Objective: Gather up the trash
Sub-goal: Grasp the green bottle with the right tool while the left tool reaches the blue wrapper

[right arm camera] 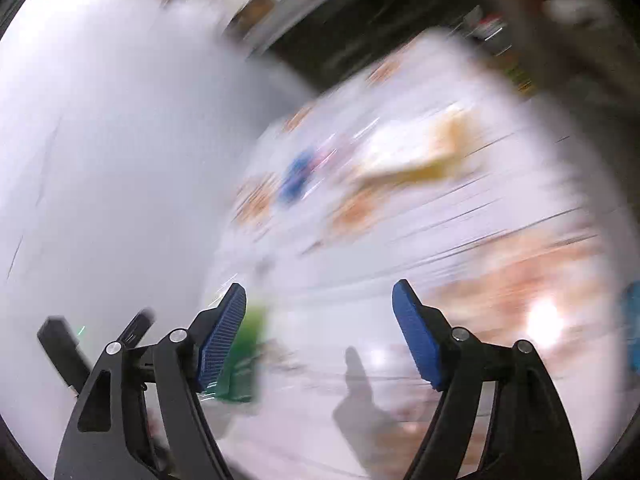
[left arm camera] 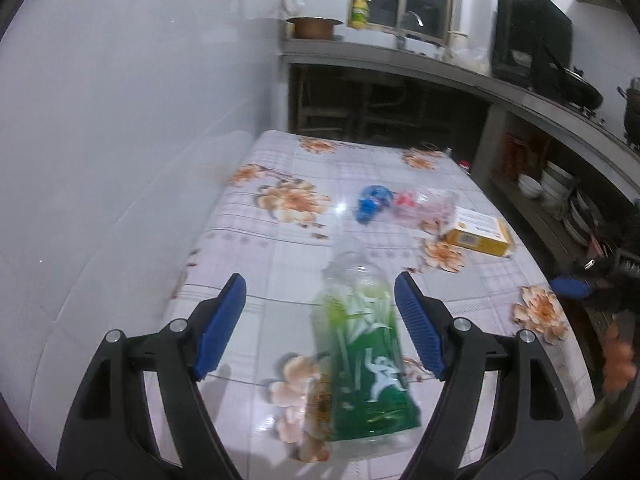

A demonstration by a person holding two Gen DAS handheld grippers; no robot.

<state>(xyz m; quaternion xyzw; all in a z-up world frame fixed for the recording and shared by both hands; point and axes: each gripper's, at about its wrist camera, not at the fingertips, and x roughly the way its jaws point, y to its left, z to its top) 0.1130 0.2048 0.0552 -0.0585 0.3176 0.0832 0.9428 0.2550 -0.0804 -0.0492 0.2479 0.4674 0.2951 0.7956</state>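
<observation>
Bottle (left arm camera: 362, 344), clear with green label, print unreadable, is seen lying between the wide-spread, non-touching pads of the left gripper (left arm camera: 320, 304); yellow box (left arm camera: 478, 236) at 1 o'clock. Right gripper (right arm camera: 319, 312) is spread wide, empty.

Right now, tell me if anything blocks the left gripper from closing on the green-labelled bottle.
Nothing visible does. The bottle lies on the table between the left gripper's open fingers, nearer one pad, with only bare tablecloth around it.
</observation>
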